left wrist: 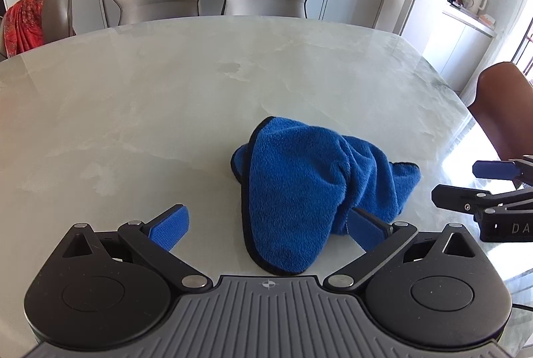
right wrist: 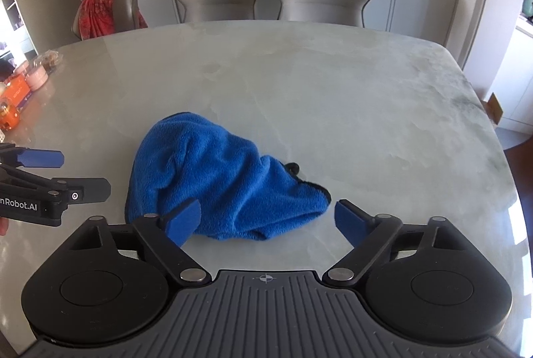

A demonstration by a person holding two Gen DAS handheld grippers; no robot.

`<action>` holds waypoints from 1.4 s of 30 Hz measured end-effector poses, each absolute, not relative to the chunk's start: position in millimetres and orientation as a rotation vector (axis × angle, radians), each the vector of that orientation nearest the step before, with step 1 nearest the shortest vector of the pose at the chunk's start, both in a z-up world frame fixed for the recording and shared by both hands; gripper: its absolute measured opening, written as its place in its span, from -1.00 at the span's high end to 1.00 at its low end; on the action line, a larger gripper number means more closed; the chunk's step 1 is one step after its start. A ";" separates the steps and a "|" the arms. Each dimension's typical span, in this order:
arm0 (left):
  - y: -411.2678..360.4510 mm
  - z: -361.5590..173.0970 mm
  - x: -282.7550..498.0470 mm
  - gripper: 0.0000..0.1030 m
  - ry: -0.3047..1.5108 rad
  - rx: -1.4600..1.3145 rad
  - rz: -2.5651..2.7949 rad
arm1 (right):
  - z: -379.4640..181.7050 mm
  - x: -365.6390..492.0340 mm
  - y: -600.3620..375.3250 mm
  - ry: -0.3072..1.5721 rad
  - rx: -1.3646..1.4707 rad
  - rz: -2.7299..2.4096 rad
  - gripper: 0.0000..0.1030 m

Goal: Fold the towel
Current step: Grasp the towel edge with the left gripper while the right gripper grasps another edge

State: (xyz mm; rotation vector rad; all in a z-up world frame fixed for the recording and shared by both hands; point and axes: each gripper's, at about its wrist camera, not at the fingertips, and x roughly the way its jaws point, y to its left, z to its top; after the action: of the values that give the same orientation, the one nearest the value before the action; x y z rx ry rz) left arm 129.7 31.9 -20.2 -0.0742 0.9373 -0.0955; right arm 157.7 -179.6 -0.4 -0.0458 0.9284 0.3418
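Blue towel [left wrist: 299, 191] lies crumpled on the surface [left wrist: 166, 98]; left hand-held gripper [left wrist: 266, 224] and right hand-held gripper [right wrist: 266, 219] flank it, both spread wide, empty, poised to pick corners.

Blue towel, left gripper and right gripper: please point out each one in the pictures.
blue towel [right wrist: 216, 184], right wrist view, middle of the crumpled heap.
left gripper [left wrist: 266, 224], left wrist view, midway between fingertips.
right gripper [right wrist: 266, 218], right wrist view, midway between fingertips.

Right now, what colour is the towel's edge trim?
Black piping on the fluffy blue towel; the left wrist view shows it best.
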 end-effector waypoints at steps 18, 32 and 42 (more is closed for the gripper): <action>64.2 -58.3 174.1 -0.88 1.003 -0.267 -0.145 | -25.4 231.8 -161.8 0.989 -0.030 0.479 0.02; 68.2 -81.9 189.2 -0.89 1.026 -0.325 -0.206 | -60.3 275.6 -154.3 1.041 0.040 0.508 0.27; 66.6 -81.5 189.8 -0.70 1.026 -0.335 -0.330 | -84.7 273.7 -159.3 1.104 0.090 0.512 0.28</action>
State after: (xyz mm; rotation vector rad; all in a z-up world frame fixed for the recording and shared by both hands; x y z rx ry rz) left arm 189.8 66.6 -81.5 -0.3349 1.0258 -0.3301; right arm 273.7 -159.3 -84.7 0.0896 1.1035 0.5124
